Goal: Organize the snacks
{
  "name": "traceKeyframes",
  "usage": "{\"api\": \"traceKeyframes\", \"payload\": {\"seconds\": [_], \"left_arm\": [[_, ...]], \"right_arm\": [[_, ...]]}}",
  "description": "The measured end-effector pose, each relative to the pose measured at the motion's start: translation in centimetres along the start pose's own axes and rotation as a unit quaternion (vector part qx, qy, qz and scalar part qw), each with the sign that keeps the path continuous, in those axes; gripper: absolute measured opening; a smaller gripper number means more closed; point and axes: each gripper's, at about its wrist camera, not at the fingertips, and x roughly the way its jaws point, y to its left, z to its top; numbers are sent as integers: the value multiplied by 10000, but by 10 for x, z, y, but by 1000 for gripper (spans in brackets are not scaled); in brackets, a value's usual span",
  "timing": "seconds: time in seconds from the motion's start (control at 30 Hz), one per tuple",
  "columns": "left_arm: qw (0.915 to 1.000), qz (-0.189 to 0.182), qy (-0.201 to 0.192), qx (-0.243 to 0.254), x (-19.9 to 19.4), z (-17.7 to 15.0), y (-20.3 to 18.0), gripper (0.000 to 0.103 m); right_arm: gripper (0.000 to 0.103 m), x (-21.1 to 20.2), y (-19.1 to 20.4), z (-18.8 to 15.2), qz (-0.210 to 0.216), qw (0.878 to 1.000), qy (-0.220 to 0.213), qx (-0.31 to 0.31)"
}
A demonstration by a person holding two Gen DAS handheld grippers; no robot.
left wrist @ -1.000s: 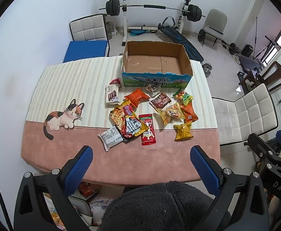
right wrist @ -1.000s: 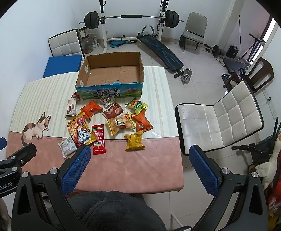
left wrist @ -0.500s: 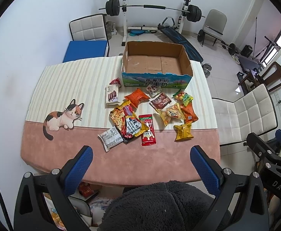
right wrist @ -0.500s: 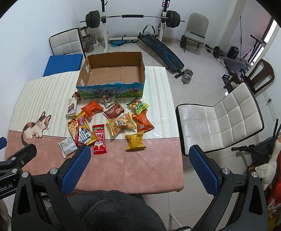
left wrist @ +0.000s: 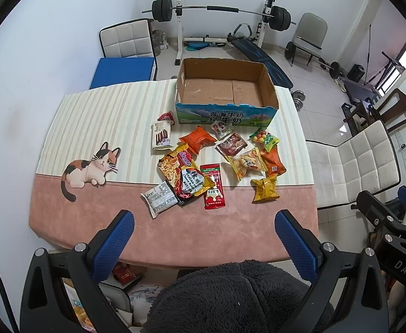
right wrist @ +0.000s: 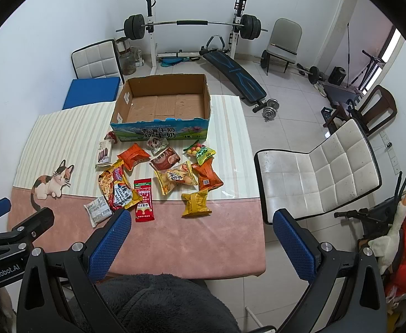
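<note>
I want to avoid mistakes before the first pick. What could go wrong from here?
1. The ramen packet overlaps the grey packet and touches the red sachet; lifting one may drag the others.
2. The yellow packet lies near the table's right edge; a push could send it off.
3. Both tongs, left and right, are open, high above; flat packets may slip.
</note>
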Motion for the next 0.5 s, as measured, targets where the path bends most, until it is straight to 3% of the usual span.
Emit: {"api": "traceKeyframes", "payload": {"seconds": [0.5], "left_arm": [[10000, -8, -3, 0, 0, 2, 0, 103]], "right_arm": [[103, 0, 1, 0, 5, 10000, -10, 0]]}}
